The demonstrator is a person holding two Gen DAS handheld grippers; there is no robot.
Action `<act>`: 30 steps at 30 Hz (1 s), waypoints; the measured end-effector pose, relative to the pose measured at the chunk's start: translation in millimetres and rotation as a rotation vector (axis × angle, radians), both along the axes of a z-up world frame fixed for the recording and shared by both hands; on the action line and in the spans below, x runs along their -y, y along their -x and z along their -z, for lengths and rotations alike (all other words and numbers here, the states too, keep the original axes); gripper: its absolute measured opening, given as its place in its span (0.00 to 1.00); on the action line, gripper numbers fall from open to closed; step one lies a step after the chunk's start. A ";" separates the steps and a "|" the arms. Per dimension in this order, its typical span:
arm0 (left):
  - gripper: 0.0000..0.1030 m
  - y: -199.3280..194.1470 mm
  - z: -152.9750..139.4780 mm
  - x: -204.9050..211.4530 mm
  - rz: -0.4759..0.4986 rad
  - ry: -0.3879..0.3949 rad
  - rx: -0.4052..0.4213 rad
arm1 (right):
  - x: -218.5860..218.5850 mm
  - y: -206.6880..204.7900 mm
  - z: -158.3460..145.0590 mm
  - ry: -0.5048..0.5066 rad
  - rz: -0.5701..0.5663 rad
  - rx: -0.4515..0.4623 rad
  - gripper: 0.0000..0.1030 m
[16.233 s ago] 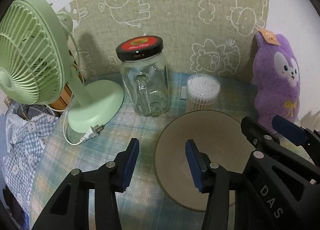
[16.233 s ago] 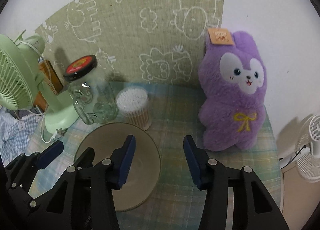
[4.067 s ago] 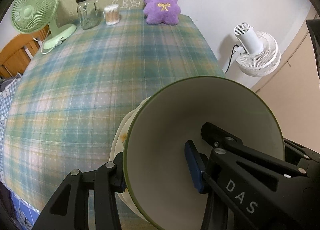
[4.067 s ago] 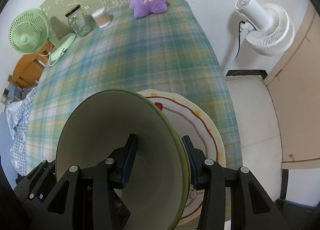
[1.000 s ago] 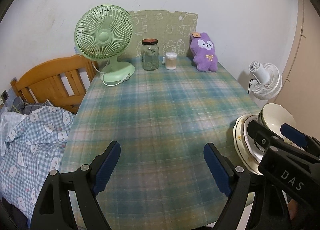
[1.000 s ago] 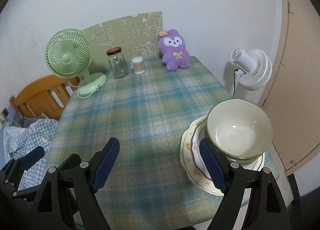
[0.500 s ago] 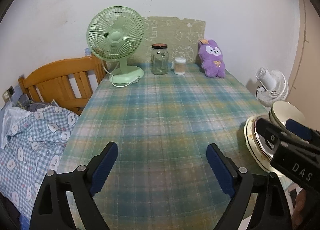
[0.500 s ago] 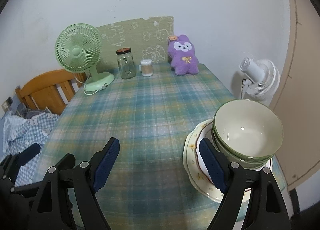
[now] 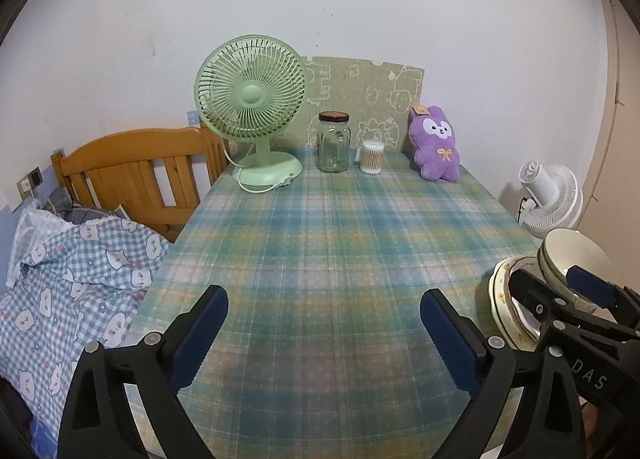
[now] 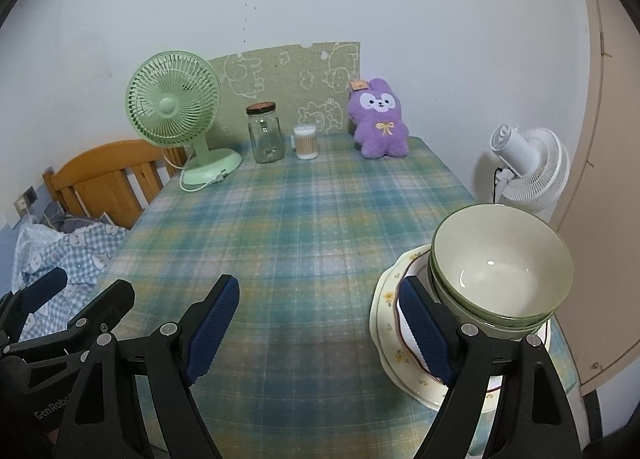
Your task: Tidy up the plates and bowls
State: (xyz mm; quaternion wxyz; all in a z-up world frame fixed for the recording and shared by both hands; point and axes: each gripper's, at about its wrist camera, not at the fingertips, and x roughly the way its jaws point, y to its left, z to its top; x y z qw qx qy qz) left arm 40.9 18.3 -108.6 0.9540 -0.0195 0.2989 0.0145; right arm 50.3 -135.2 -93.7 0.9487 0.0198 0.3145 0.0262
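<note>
Plaid counter (image 10: 304, 227) carried bowls (image 10: 500, 271) stacked on plates (image 10: 390, 299) — both claws, left (image 9: 324, 333) (just widening) and right (image 10: 318, 325), spread, gripping nothing.

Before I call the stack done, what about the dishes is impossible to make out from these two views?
- Stacked green-rimmed ceramic bowls: exact count unclear, since only nested rims show in the right wrist view.
- Floral cream plates: the right claw finger covers part of them, the bowls the rest.
- Left wrist view: the right claw hides most of the stack.
</note>
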 end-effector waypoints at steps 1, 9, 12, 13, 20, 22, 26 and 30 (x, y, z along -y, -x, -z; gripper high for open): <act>0.96 0.1 -0.4 0.0 -0.004 -0.001 0.002 | 0.5 0.1 -0.4 -0.001 -0.001 0.000 0.82; 0.97 -0.4 -2.8 0.4 -0.010 0.003 0.006 | 2.6 -0.3 -1.8 -0.001 -0.005 -0.001 0.82; 0.97 -0.9 -2.1 0.9 -0.008 0.002 0.005 | 3.1 -0.5 -2.3 -0.003 -0.003 -0.004 0.82; 0.97 -0.7 -2.2 1.2 -0.009 0.002 0.005 | 2.9 -0.3 -2.5 -0.002 -0.004 -0.002 0.82; 0.97 0.0 -3.1 2.3 -0.007 0.002 0.005 | 3.1 -0.6 -2.8 -0.002 -0.004 -0.003 0.82; 0.97 -0.1 -3.1 2.2 -0.007 0.003 0.005 | 3.1 -0.3 -3.0 -0.001 -0.004 -0.003 0.82; 0.97 1.5 -3.4 3.4 -0.002 0.004 0.003 | 3.8 0.3 -3.2 -0.001 -0.003 -0.004 0.82; 0.97 2.4 -3.6 4.0 -0.002 0.004 0.004 | 4.9 1.7 -2.8 -0.003 -0.003 -0.005 0.82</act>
